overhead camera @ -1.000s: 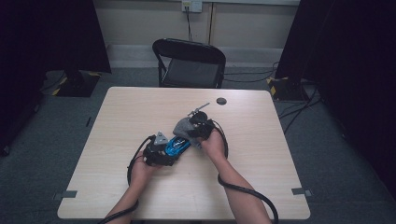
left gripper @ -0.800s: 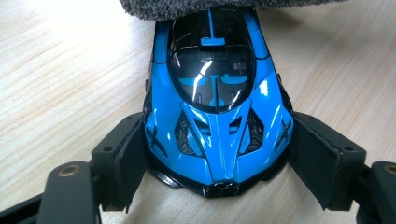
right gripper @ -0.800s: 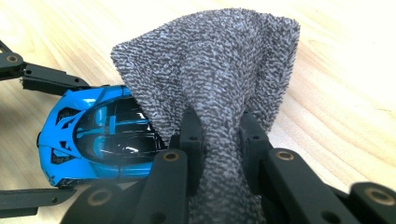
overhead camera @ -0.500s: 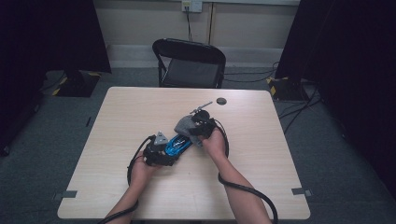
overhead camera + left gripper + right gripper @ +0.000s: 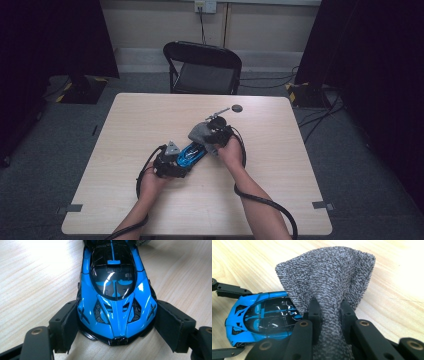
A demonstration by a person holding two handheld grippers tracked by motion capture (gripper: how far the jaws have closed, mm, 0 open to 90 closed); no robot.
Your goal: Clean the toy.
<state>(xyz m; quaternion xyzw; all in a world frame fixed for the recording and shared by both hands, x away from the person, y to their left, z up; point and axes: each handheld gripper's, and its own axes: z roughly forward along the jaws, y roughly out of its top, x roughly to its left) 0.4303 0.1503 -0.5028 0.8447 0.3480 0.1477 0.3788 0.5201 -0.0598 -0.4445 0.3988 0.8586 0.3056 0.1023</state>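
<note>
No readable text, label, brand, number or sign anywhere

A black folding chair [image 5: 202, 67] is standing behind the desk [image 5: 125, 125]. A small dark disc [image 5: 236, 108] is lying near the desk's far edge, and cables [image 5: 320, 117] are trailing across the floor.

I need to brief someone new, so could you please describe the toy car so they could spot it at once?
On the light wooden table, look near the middle, between the person's two tongs. The toy car lies there: glossy bright blue with a black canopy, clamped by the left tongs, beside the dull grey knitted cloth.
</note>
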